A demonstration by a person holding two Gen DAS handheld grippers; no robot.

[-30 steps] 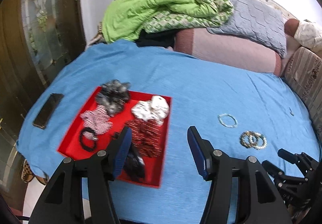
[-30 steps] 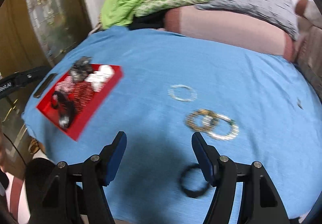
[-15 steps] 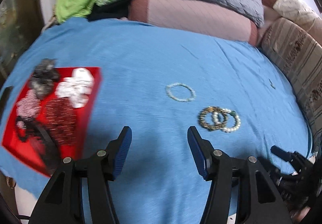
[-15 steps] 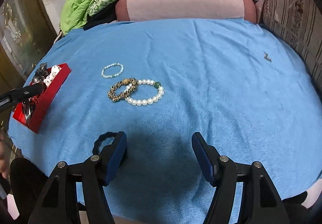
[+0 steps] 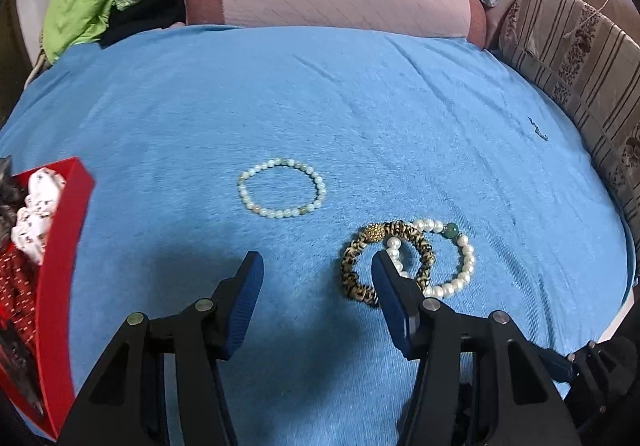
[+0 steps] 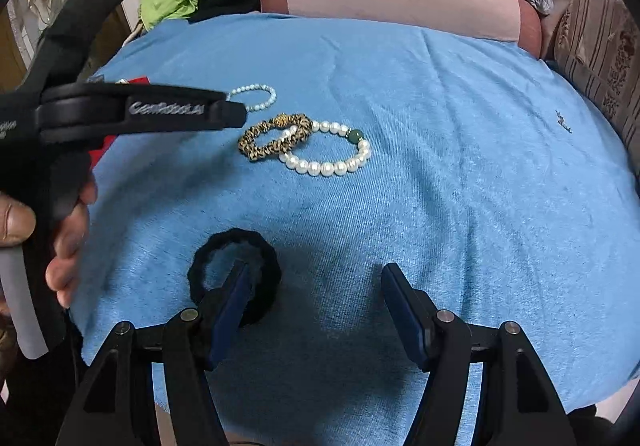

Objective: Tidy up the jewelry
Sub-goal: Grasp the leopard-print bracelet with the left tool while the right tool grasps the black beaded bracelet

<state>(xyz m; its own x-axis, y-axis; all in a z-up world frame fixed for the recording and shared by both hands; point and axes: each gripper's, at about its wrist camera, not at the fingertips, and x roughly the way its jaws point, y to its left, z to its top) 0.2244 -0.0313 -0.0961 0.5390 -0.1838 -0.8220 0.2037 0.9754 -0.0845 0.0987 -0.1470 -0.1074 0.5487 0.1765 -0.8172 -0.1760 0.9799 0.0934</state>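
left hand-held gripper (image 5: 316, 266): spread wide, nothing in it, low over the blue cover (image 5: 400, 105)
small pearl bracelet (image 5: 282, 187): just ahead of it
leopard bracelet (image 5: 384, 260) + big pearl bracelet (image 5: 460, 266): overlapping, by its right finger
red tray (image 5: 60, 246): off left
right hand-held gripper (image 6: 312, 282): spread too, black scrunchie (image 6: 234, 272) under its left finger

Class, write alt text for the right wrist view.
An open right hand-held gripper hovers over a blue cloth, one finger above a black hair tie. Beyond lie overlapping leopard-print and pearl bracelets.
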